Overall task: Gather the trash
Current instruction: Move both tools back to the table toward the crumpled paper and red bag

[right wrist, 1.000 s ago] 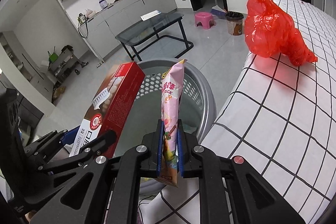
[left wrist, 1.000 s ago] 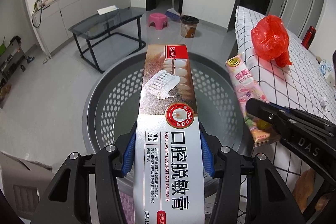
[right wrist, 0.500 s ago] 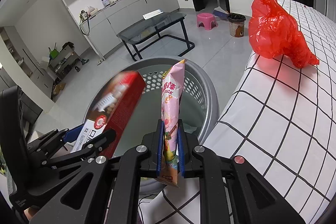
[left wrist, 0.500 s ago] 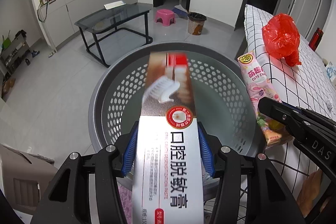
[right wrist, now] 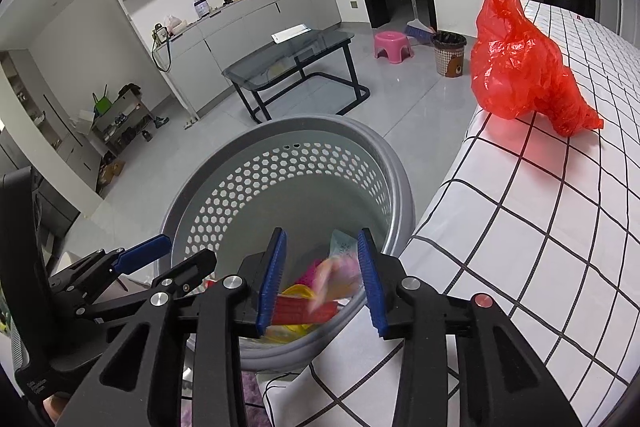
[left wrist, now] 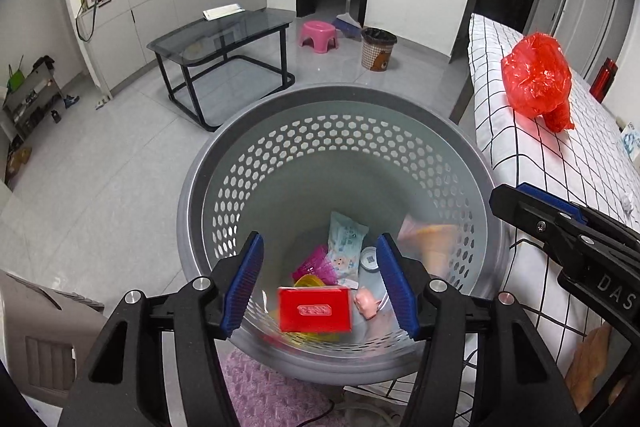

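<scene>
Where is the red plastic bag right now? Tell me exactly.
The red plastic bag lies on the checked bedsheet, at the upper right in both wrist views, beyond and to the right of the grey basket.

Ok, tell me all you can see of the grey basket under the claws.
The grey basket is a round plastic tub with a smooth thick rim and walls pierced by hexagonal holes. It stands upright on the tiled floor, close beside the checked bed, with a purple rug under its near edge. Inside lie a red box, a pale blue packet, pink and yellow wrappers and other scraps. Neither claw touches it.
</scene>
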A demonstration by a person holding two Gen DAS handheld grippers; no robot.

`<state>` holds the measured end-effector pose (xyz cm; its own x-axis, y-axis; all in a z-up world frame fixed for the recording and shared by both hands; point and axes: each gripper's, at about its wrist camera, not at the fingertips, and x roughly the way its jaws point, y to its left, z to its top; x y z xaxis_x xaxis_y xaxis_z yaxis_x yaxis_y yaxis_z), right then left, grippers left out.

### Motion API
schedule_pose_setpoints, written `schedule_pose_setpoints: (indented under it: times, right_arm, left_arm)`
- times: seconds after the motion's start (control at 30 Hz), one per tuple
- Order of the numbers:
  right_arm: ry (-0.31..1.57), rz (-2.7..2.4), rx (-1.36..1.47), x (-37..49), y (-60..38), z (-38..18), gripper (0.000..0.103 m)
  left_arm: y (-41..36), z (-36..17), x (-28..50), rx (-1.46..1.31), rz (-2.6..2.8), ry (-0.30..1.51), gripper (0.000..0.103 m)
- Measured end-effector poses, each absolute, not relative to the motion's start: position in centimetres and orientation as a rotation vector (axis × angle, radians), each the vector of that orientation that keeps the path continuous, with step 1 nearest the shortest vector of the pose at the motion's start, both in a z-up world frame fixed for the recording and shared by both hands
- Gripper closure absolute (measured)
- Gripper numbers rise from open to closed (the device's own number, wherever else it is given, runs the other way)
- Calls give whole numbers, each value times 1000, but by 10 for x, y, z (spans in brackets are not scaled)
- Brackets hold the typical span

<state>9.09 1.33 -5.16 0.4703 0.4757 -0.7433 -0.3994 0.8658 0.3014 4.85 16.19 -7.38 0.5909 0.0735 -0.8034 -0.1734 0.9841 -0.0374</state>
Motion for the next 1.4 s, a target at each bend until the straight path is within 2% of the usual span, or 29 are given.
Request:
schedule_pose_setpoints:
  times: [0.77, 1.4]
  right_arm:
    - [945, 534, 93, 91, 9, -54, 67]
    - [908, 545, 112, 85, 3, -50, 60]
  left_arm:
    - [166, -70, 45, -118, 151, 922, 40]
    - [164, -54, 31, -103, 158, 879, 32]
